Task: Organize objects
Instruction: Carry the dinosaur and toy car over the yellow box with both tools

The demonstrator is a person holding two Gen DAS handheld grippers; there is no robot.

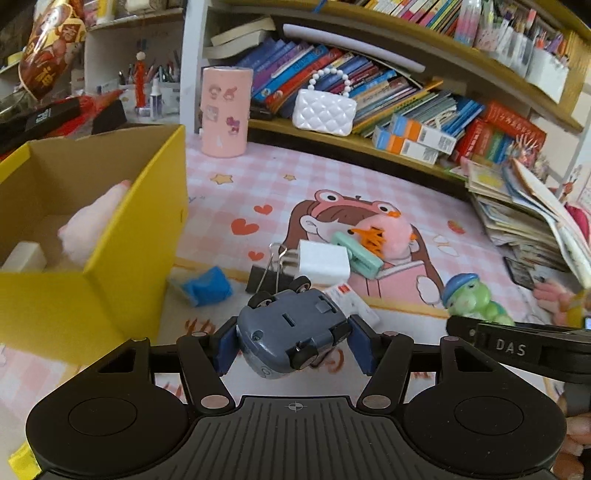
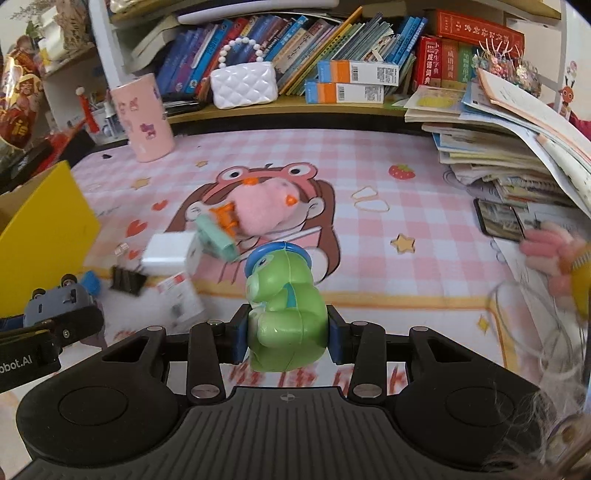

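1. Yellow box (image 1: 110, 236): left on counter (image 1: 240, 192), contents partly hidden by its wall
2. Left gripper (image 1: 293, 349): fingers clamp grey toy car (image 1: 291, 336)
3. Right gripper (image 2: 288, 338): fingers clamp green frog toy (image 2: 284, 306)
4. Charger (image 1: 323, 262), binder clip (image 1: 266, 277): ahead

Pink checked mat (image 2: 369, 166); books on shelf (image 2: 295, 33); white quilted purse (image 2: 243, 85).

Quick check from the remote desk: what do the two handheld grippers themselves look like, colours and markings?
Both grippers, left gripper and right gripper, are matte black with ribbed bodies, round side discs, silver pivot screws and blue finger pads. White lettering shows: "DAS" on the right one, "bot.AI" on the left. No cables visible.
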